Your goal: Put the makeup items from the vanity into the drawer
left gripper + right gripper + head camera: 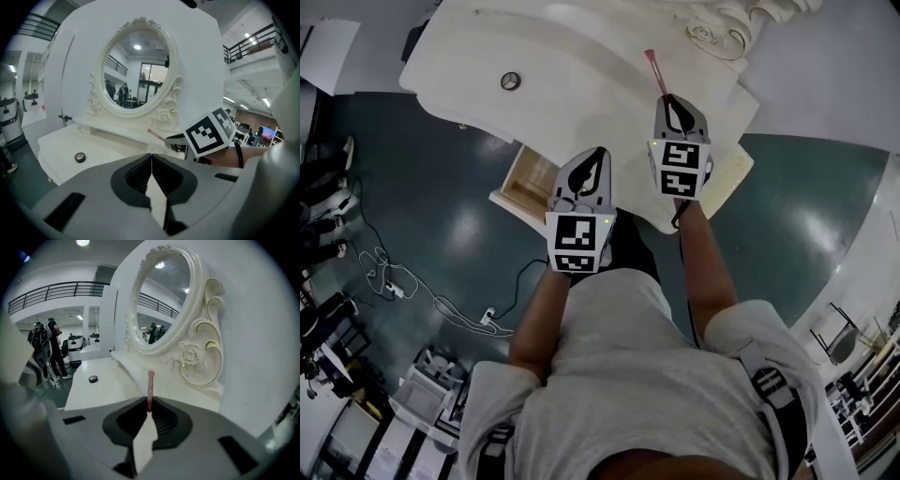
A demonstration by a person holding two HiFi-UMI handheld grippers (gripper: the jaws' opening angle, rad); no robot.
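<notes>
A thin pink makeup stick (pixel 655 69) pokes forward out of my right gripper (pixel 668 99), which is shut on its near end over the white vanity top (pixel 581 66). In the right gripper view the pink stick (pixel 150 386) rises from between the closed jaws of that gripper (pixel 149 405). A small round dark compact (pixel 510 82) lies on the vanity top to the left; it also shows as a compact (pixel 80 157) in the left gripper view. My left gripper (pixel 600 154) is shut and empty, hovering above the open wooden drawer (pixel 521 174).
An ornate oval mirror (pixel 136 70) stands at the back of the vanity. Cables (pixel 403 281) and equipment lie on the dark floor at left. People stand in the hall far left (pixel 51 348).
</notes>
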